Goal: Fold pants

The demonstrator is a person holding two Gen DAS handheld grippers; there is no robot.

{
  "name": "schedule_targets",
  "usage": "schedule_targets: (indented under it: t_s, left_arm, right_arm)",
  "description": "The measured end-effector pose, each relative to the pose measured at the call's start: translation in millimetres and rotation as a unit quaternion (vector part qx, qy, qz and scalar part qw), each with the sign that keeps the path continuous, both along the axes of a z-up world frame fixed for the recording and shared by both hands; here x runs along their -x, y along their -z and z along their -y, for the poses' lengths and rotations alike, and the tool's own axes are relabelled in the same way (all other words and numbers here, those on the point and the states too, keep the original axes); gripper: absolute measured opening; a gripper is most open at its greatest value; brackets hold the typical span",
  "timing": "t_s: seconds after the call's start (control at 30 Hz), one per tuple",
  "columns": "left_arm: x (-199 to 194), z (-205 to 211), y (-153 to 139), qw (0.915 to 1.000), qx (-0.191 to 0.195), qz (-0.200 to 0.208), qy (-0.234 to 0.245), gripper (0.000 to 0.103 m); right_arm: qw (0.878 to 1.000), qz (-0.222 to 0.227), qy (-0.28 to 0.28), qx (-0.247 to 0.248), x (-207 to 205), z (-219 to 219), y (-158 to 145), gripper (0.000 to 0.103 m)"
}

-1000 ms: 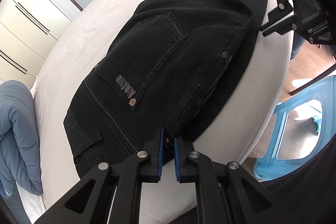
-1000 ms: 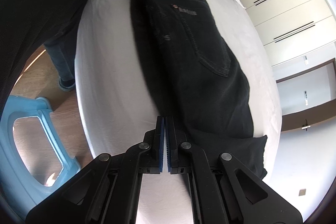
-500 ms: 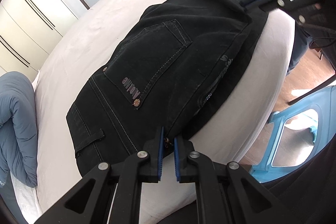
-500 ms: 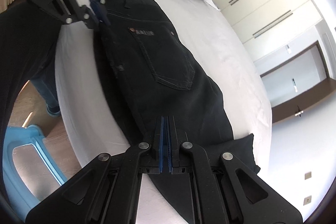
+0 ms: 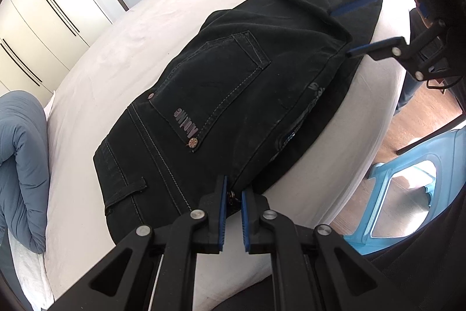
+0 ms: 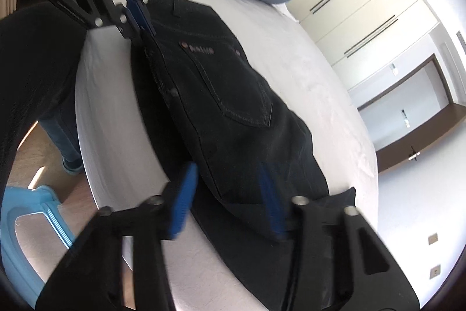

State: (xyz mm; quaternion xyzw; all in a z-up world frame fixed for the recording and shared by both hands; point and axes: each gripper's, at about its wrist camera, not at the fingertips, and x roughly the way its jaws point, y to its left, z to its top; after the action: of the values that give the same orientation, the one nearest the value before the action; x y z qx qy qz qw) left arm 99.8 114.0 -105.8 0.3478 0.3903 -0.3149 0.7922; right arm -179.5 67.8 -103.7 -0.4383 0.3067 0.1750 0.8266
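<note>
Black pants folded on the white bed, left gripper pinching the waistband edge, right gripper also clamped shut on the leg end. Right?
Not quite. The right gripper isn't clamped: the right wrist view shows its jaws apart, just opened, straddling the black pants without pressing. The left gripper does pinch the waistband edge on the white bed.

Bright, even daylight. Heavy fisheye curvature and dark vignetting at all corners. Left wrist view sharp; right wrist view motion-blurred, worst along its lower edge.
</note>
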Motion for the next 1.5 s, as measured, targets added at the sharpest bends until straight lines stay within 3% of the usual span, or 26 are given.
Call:
schedule_targets:
  t_s: [0.3, 0.47, 0.5, 0.6, 0.67, 1.03, 1.13, 1.17, 1.2, 1.27, 1.4, 1.5]
  left_arm:
    - [-3.7, -4.3, -2.2, 0.9999, 0.01, -0.004, -0.007, 0.008]
    - [-4.9, -6.6, -6.0, 0.9997, 0.02, -0.009, -0.012, 0.008]
    - [-4.8, -6.3, -6.5, 0.9996, 0.023, -0.01, -0.014, 0.008]
    - [-6.4, -6.6, -8.1, 0.9994, 0.027, -0.013, -0.016, 0.008]
    - [-4.9, -5.4, -6.5, 0.9996, 0.021, -0.011, -0.013, 0.008]
    - [-1.6, 1.9, 16.7, 0.9997, -0.021, -0.012, 0.008, 0.009]
    - [-9.1, -1.8, 23.7, 0.9996, -0.023, -0.012, -0.005, 0.021]
    - [-12.2, -4.1, 24.3, 0.9996, -0.02, -0.011, -0.015, 0.031]
    - [-13.9, -6.0, 23.1, 0.9994, -0.021, -0.006, -0.027, 0.047]
    - [-17.5, -10.5, 17.7, 0.9985, -0.025, -0.003, -0.049, 0.065]
    - [-14.5, -23.3, -4.9, 0.9972, -0.003, -0.024, -0.071, 0.07]
    - [-11.7, -26.3, -30.2, 0.9949, 0.028, -0.022, -0.094, 0.07]
  right_arm:
    - [0.999, -0.009, -0.027, 0.029, 3.4, -6.6, 16.9, 0.033]
    - [0.999, -0.01, -0.013, 0.039, -1.8, -7.7, 27.0, 0.033]
    - [0.999, -0.011, -0.011, 0.042, -3.1, -7.2, 29.4, 0.032]
    - [0.999, -0.017, -0.004, 0.05, -7.7, -5.6, 36.3, 0.007]
    - [0.999, -0.017, 0.001, 0.042, -9.3, -3.4, 35.2, 0.003]
    - [0.998, -0.027, -0.014, 0.061, 0.9, -2.2, 46.2, 0.002]
    - [0.997, -0.022, -0.012, 0.067, 0.1, -3.7, 53.3, 0.002]
    - [0.997, -0.02, -0.01, 0.068, -0.9, -3.8, 55.5, 0.003]
    - [0.998, -0.018, -0.008, 0.067, -1.8, -4.0, 57.1, 0.003]
    - [0.997, -0.02, -0.004, 0.07, -1.5, -5.1, 61.0, 0.003]
    - [0.998, -0.016, 0.006, 0.06, -3.4, -4.8, 58.3, 0.005]
    - [0.999, -0.007, 0.014, 0.048, -2.2, -4.4, 53.6, 0.016]
